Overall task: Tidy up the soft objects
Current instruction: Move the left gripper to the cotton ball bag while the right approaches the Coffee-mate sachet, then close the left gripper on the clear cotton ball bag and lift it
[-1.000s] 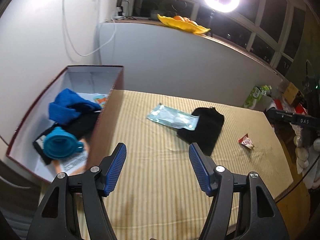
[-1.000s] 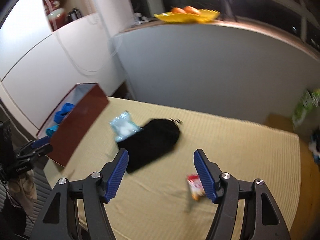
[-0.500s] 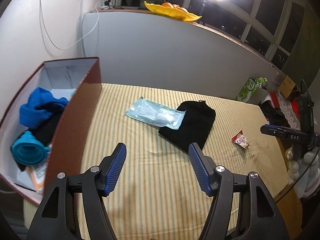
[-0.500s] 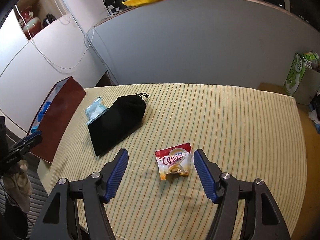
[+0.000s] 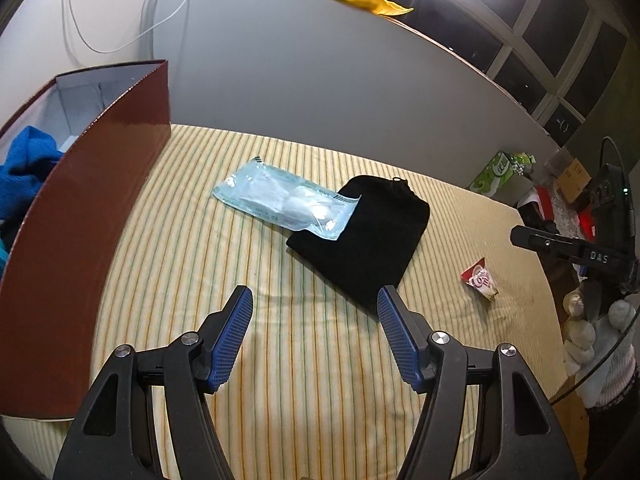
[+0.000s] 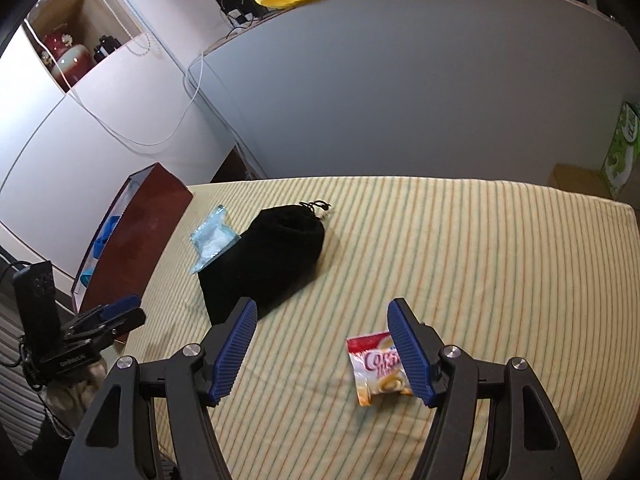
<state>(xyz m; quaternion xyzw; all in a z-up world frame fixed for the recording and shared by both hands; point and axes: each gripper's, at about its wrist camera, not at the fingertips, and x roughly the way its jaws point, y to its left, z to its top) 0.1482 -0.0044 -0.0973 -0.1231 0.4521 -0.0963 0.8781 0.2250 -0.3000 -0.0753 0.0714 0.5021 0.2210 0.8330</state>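
Observation:
A black drawstring pouch (image 5: 368, 236) lies mid-table, with a clear blue plastic packet (image 5: 286, 203) overlapping its left edge. A small red and white sachet (image 5: 479, 280) lies to the right. My left gripper (image 5: 314, 336) is open and empty, above the cloth just short of the pouch. My right gripper (image 6: 320, 348) is open and empty, low over the table, its right finger beside the sachet (image 6: 378, 368). The pouch (image 6: 272, 264) and packet (image 6: 212, 242) lie ahead to its left. The right gripper also shows in the left wrist view (image 5: 568, 248).
A brown open box (image 5: 88, 200) stands at the table's left edge with a blue cloth (image 5: 24, 168) inside; it also shows in the right wrist view (image 6: 140, 232). A grey partition wall (image 5: 320, 88) runs behind the table, which is covered by a striped yellow cloth (image 5: 304, 380).
My left gripper has swung right, away from the box and toward the pouch. My right gripper has come lower and closer to the sachet, which now lies by its right finger.

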